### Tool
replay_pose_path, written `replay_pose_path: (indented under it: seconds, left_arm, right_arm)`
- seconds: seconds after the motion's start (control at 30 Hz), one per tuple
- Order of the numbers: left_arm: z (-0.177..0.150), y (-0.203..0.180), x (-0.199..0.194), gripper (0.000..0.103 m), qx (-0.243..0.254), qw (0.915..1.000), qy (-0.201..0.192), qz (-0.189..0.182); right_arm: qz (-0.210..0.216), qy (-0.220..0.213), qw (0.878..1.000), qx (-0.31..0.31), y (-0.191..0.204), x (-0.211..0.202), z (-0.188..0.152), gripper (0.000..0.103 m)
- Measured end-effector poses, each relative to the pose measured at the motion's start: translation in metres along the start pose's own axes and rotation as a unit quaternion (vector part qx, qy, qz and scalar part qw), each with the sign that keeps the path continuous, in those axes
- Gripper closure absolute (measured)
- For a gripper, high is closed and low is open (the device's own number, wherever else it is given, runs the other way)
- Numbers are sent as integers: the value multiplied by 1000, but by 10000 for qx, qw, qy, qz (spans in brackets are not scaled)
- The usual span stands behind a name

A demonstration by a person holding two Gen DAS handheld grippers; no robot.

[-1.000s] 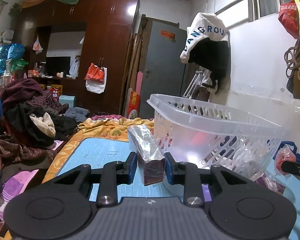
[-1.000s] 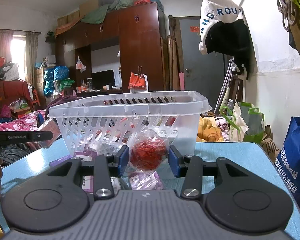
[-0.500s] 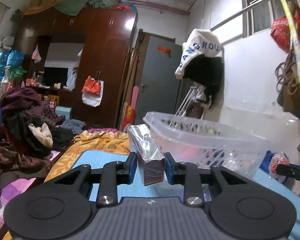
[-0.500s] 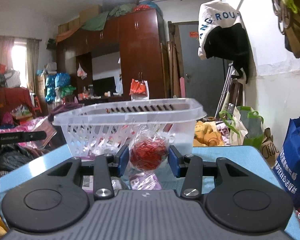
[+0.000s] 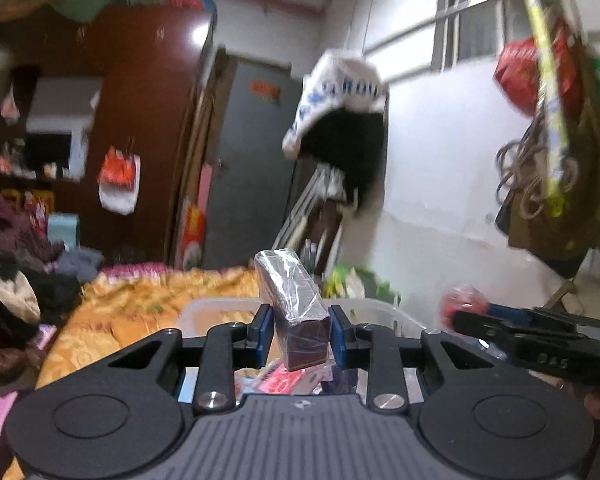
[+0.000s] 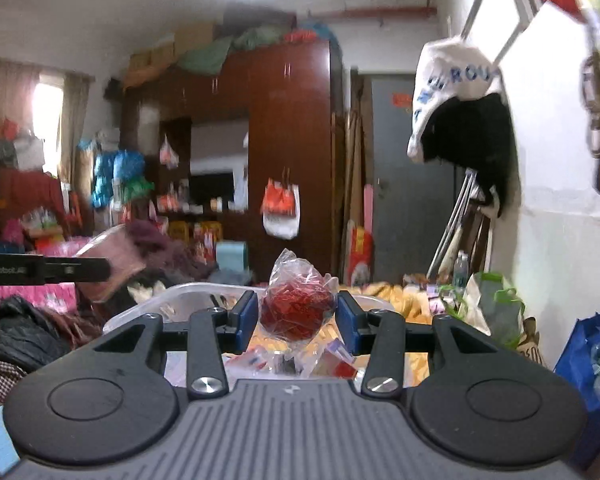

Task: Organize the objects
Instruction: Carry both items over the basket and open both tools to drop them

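My left gripper (image 5: 299, 332) is shut on a dark box wrapped in clear film (image 5: 296, 304), held upright above the translucent white basket (image 5: 220, 310). My right gripper (image 6: 296, 318) is shut on a clear bag of red bits (image 6: 296, 310), also raised over the basket (image 6: 172, 300). Several packets lie inside the basket, below both loads. In the left wrist view the right gripper (image 5: 456, 314) reaches in from the right edge with its red bag. In the right wrist view the left gripper's finger (image 6: 44, 270) comes in from the left with the box (image 6: 112, 258).
A dark wooden wardrobe (image 6: 292, 152) and a grey door (image 5: 252, 168) stand at the back. A white and black garment (image 5: 340, 120) hangs on the right wall. Piled clothes (image 5: 12, 280) lie at left, an orange patterned blanket (image 5: 140, 304) behind the basket, bags (image 6: 588, 360) at right.
Both grippers have risen with their loads. The basket, level with them before, now sits low in both views with its inside showing. Each gripper now appears beside the other.
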State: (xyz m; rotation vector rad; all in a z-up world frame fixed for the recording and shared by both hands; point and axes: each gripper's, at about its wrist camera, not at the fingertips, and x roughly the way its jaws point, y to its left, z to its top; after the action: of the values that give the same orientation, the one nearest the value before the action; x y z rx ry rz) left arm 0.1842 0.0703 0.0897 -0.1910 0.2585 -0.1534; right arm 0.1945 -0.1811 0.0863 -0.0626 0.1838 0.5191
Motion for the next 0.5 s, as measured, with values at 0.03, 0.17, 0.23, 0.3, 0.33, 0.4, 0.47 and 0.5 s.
replay_pose_path:
  seconds: [0.03, 0.17, 0.23, 0.3, 0.33, 0.4, 0.47, 0.5]
  left_arm:
    - [4, -4, 14, 70, 23, 9999, 164, -41]
    - [6, -8, 54, 47, 203, 9989, 346, 247]
    - [1, -1, 69, 34, 205, 9975, 517, 441]
    - [-8, 8, 58, 34, 48, 9983, 476, 322]
    - [-13, 9, 43, 34, 22, 9993, 340, 147]
    - [-28, 7, 8, 23, 176, 9998, 53, 55]
    - [-51, 2, -23, 12, 331, 9992, -139, 148]
    - [-62, 0, -32, 12, 389, 9989, -162, 189]
  right_arm:
    - [13, 97, 9999, 26, -2, 11, 4, 57]
    - [-130, 334, 9993, 44, -6, 53, 8, 50]
    - [-215, 478, 9986, 66, -8, 62, 5, 13]
    - [-211, 358, 9990, 146, -11, 52, -2, 11]
    - [-96, 231, 9993, 261, -13, 39, -8, 5]
    - [106, 28, 9987, 497, -17, 5, -22, 0]
    - [165, -14, 9978, 638, -20, -21, -42, 0]
    - [174, 157, 9982, 543, -19, -28, -52, 0]
